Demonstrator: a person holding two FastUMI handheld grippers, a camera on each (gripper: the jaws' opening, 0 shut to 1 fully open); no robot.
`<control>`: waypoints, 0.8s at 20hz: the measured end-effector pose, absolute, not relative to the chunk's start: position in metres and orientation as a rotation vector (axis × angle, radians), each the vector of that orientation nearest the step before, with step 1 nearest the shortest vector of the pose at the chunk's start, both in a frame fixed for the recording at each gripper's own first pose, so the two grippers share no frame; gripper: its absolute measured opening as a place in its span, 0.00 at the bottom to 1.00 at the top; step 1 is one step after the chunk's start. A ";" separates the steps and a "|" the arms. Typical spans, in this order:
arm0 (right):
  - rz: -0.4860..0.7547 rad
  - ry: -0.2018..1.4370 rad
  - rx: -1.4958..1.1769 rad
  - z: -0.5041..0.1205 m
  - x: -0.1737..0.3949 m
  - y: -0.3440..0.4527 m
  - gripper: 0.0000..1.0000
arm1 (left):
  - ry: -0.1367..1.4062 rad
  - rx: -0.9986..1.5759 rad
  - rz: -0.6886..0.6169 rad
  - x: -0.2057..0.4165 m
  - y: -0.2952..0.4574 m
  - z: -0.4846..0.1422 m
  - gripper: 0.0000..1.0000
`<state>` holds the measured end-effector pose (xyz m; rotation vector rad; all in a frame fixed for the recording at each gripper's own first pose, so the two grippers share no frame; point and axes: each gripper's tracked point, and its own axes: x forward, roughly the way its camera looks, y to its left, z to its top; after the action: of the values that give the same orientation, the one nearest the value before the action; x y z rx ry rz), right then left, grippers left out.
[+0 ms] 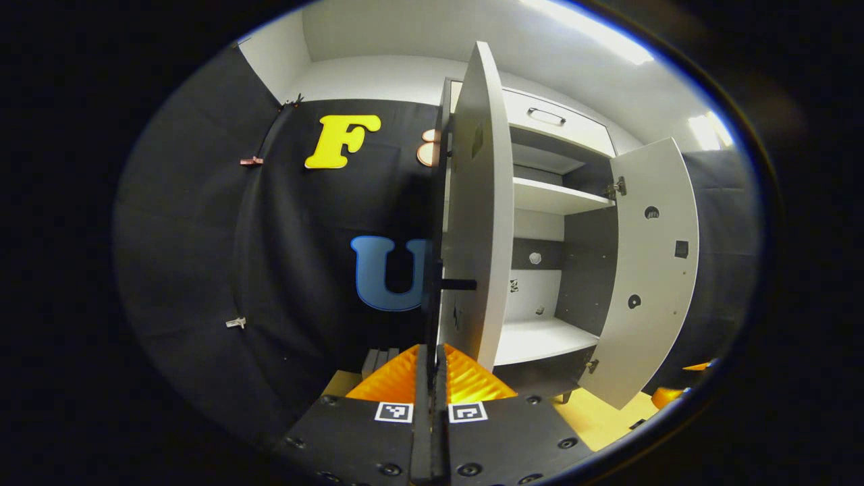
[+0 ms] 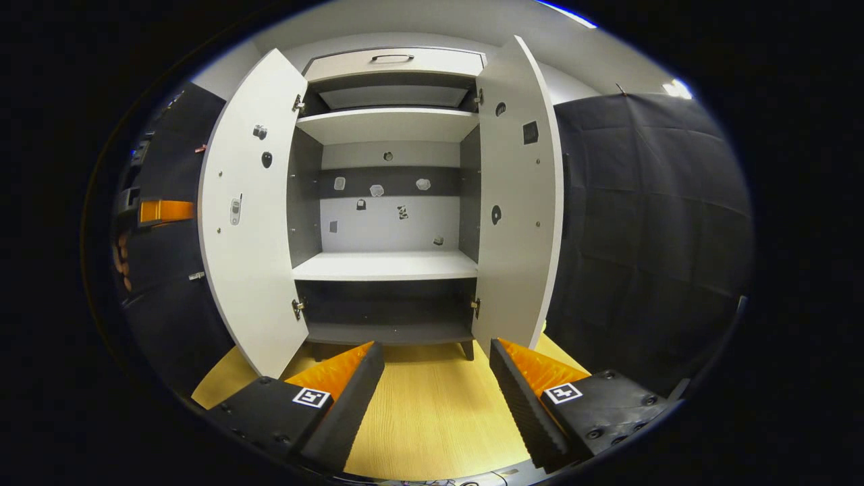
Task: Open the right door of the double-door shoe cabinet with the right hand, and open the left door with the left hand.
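Both doors of the shoe cabinet (image 2: 388,202) stand swung open, the left door (image 1: 476,209) edge-on before the left gripper (image 1: 432,358) whose jaws are pressed together, while the right gripper (image 2: 435,378), jaws spread, faces the right door (image 2: 516,196) and bare shelves (image 2: 385,264).

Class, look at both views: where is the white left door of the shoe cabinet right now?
In the right gripper view the white left door stands swung open, left of the shelves; in the left gripper view it is edge-on before the left gripper.
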<state>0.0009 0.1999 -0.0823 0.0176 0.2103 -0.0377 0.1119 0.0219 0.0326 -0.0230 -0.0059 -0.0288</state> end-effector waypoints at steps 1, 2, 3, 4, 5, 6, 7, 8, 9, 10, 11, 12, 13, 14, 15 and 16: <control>-0.038 0.203 0.022 -0.078 0.005 0.196 0.99 | -0.009 -0.023 -0.016 0.105 0.017 0.031 0.05; -0.037 0.195 0.025 -0.073 0.009 0.192 0.99 | -0.014 -0.015 -0.002 0.099 0.013 0.030 0.05; -0.038 0.185 0.026 -0.068 0.013 0.189 0.99 | -0.017 -0.007 0.008 0.094 0.006 0.027 0.05; -0.038 0.177 0.025 -0.063 0.017 0.184 0.99 | -0.012 -0.001 0.009 0.087 -0.003 0.022 0.07; -0.035 0.171 0.026 -0.059 0.021 0.179 0.99 | -0.005 0.000 0.016 0.081 -0.011 0.017 0.05; -0.029 0.166 0.027 -0.055 0.025 0.175 0.99 | -0.002 0.000 0.015 0.075 -0.023 0.011 0.06; -0.021 0.164 0.027 -0.052 0.030 0.170 0.99 | -0.003 0.000 0.011 0.073 -0.034 0.005 0.08; -0.013 0.165 0.025 -0.051 0.035 0.167 0.99 | -0.001 -0.006 0.001 0.071 -0.047 0.000 0.12; -0.002 0.166 0.021 -0.050 0.040 0.162 0.99 | 0.005 -0.011 -0.015 0.072 -0.063 -0.007 0.17; 0.007 0.171 0.015 -0.051 0.046 0.158 0.99 | 0.006 -0.014 -0.034 0.074 -0.077 -0.014 0.35; 0.021 0.176 0.010 -0.051 0.051 0.154 0.99 | 0.023 -0.019 -0.033 0.077 -0.088 -0.022 0.48; 0.037 0.177 0.006 -0.050 0.055 0.152 0.99 | 0.045 -0.031 -0.026 0.080 -0.096 -0.033 0.61; 0.053 0.173 0.004 -0.049 0.059 0.150 0.99 | 0.063 -0.047 -0.011 0.083 -0.103 -0.040 0.75; 0.071 0.170 -0.003 -0.050 0.063 0.146 0.99 | 0.065 -0.061 0.007 0.087 -0.110 -0.042 0.86; 0.087 0.171 -0.013 -0.052 0.067 0.143 0.99 | 0.057 -0.070 0.027 0.091 -0.116 -0.041 0.85; 0.102 0.176 -0.020 -0.057 0.069 0.140 0.99 | 0.043 -0.070 0.039 0.093 -0.123 -0.040 0.95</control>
<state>0.0690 0.1401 -0.0568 -0.0199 0.1764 0.1023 0.0929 -0.1226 -0.0401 -0.0697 0.0433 0.0390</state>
